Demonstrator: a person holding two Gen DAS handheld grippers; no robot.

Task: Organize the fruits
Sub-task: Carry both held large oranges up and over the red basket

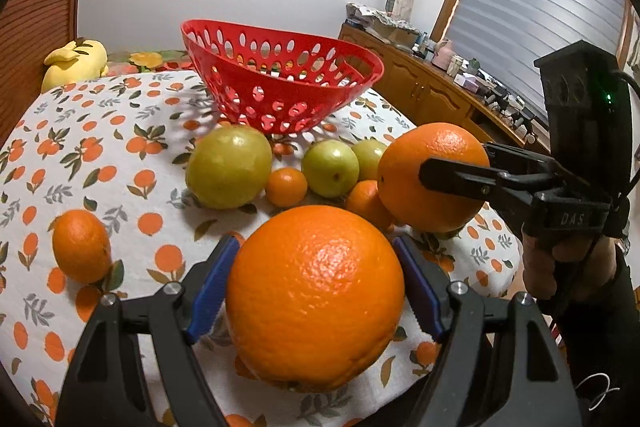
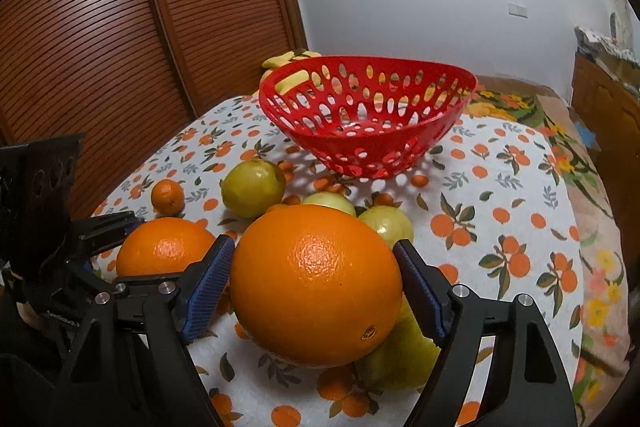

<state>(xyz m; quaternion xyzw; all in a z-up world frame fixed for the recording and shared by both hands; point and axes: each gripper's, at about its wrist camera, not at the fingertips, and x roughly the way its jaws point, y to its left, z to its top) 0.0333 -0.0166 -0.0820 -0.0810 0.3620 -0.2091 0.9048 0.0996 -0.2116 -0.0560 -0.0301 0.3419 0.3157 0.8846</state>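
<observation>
Guavas (image 1: 228, 167) and mandarins (image 1: 286, 187) lie between held oranges (image 1: 316, 299) and basket (image 1: 280, 83).

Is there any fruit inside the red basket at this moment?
No, the red basket holds nothing; through its holes only the tablecloth shows, and all the fruits lie on the cloth in front of it.

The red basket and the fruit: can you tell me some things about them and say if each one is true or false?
1. The red basket has fruit in it. False: none shows inside.
2. The left gripper has a big orange between its fingers. True.
3. The right gripper is holding a green fruit. False: it has another orange.
4. Green fruits lie on the tablecloth. True.
</observation>
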